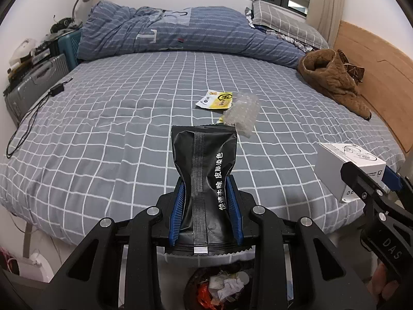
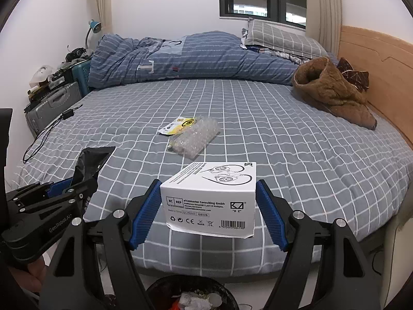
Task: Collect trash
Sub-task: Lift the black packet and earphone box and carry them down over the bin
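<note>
The wide bed with the grey, white-checked sheet (image 2: 258, 134) is filling both views, with a rumpled blue striped quilt (image 2: 196, 56) lying along its far side and a brown fleecy garment (image 2: 333, 95) sprawling near the wooden headboard (image 2: 382, 62).

The right gripper (image 2: 209, 206) is holding a white cardboard earphone box with printed line drawings (image 2: 214, 196); its blue ribbed pads are pressing on the box's two sides, jaws standing wide around it, and the box is hanging above the near edge of the bed. The left gripper (image 1: 206, 206) is clamping a black foil pouch with white lettering (image 1: 205, 173), jaws drawn narrow and pinching its waist, the pouch standing upright out of the pads.

Directly below both grippers, a dark round bin (image 1: 219, 286) on the floor is showing crumpled paper and an orange wrapper inside.

Out on the middle of the sheet, a crumpled piece of clear bubble wrap (image 2: 193, 139) is lying against a small yellow and white packet (image 2: 178, 126). A black cable with a small adapter (image 2: 49, 131) is trailing over the bed's left edge, well apart from them.
</note>
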Tool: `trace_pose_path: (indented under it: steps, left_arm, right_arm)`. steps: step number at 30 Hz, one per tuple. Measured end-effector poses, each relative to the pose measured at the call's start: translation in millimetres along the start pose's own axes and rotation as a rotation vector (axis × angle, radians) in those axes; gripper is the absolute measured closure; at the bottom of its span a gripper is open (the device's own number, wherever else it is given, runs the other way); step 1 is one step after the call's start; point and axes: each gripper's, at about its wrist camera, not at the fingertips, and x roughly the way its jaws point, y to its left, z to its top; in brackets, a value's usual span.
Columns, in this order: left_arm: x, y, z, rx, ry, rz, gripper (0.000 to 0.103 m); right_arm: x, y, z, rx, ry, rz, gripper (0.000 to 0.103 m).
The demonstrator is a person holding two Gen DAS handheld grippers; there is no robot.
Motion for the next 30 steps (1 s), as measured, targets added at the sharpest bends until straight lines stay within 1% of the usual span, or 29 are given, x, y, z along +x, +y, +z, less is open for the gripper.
trace_pose_path:
  steps: [9, 15, 22, 30]
  left_arm:
    - [-18, -3, -28, 0.007, 0.024, 0.0, 0.072]
    - [-31, -7, -44, 0.017, 0.034, 0.005, 0.072]
    - [-49, -11, -52, 0.013, 0.034, 0.005, 0.072]
    - [-78, -12, -62, 0.017, 0.03, 0.011, 0.072]
  right_arm:
    - [-29, 7, -17, -0.007, -0.01, 0.012, 0.033]
    - [-43, 12, -31, -0.012, 0.002, 0.03, 0.033]
    - [-60, 17, -42, -0.015, 0.014, 0.035, 0.033]
    - [-88, 21, -50, -0.015, 0.018, 0.035, 0.033]
